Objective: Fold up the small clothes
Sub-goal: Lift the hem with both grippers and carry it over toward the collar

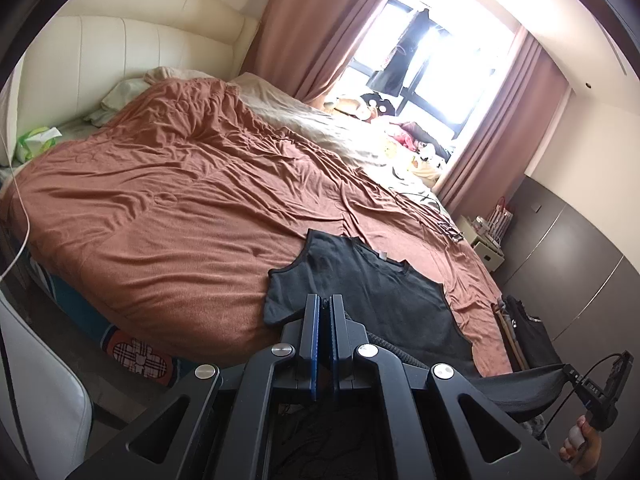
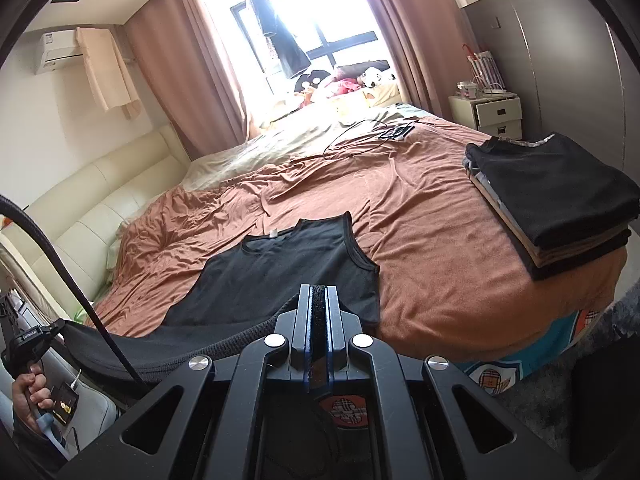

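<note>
A black sleeveless top [image 1: 380,292] lies flat on the brown bed cover [image 1: 180,200], neck toward the far side and hem hanging off the near edge. My left gripper [image 1: 325,300] is shut on the hem at the top's left corner. In the right wrist view the same top [image 2: 288,272] spreads ahead, and my right gripper [image 2: 319,290] is shut on the hem with black cloth showing between its pads. The hem stretches taut between the two grippers. Each one also shows at the edge of the other view: right gripper [image 1: 600,380], left gripper [image 2: 40,332], each held by a hand.
A stack of folded clothes [image 2: 560,200] sits on the bed's right near corner. A cable and a phone [image 2: 396,132] lie farther back on the cover [image 2: 440,240]. A white nightstand [image 2: 488,112] stands beyond, and a cream headboard [image 1: 120,52] runs along the left.
</note>
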Tool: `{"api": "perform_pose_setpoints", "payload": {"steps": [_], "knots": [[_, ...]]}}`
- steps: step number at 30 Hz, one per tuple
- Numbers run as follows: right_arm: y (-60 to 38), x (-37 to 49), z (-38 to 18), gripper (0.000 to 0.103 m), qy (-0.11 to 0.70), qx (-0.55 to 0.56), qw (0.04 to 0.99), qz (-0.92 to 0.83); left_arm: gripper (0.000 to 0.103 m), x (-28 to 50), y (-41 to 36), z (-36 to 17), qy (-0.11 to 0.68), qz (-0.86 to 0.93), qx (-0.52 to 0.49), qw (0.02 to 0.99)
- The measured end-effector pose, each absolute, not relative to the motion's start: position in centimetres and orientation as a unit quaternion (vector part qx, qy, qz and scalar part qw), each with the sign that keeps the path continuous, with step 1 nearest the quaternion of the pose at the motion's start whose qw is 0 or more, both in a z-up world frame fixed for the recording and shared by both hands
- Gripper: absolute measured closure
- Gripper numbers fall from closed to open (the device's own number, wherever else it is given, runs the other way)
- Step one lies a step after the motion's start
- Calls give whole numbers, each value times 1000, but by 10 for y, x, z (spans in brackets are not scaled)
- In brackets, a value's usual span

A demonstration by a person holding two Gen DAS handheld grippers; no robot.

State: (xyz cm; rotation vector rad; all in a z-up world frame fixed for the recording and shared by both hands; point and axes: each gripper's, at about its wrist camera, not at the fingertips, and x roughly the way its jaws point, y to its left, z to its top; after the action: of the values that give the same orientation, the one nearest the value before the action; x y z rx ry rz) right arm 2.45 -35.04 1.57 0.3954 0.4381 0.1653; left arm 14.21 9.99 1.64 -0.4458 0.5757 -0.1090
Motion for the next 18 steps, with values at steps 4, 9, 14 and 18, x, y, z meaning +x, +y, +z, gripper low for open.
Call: {"api": "perform_pose_setpoints", "payload": {"steps": [4, 9, 14, 18], "knots": [[-348, 52, 25, 101, 215, 196, 954, 79, 99, 173, 100, 27, 282, -54, -214, 933], [-346, 92, 41, 102, 211, 191, 956, 74, 99, 218, 97, 42, 280, -56, -206, 936], [-343, 134, 49, 102, 211, 185, 957, 69, 99, 262, 92, 50, 281, -58, -195, 938], [-343, 170, 55, 102, 214, 182, 957, 67, 99, 296, 89, 52, 285, -58, -186, 938]]}}
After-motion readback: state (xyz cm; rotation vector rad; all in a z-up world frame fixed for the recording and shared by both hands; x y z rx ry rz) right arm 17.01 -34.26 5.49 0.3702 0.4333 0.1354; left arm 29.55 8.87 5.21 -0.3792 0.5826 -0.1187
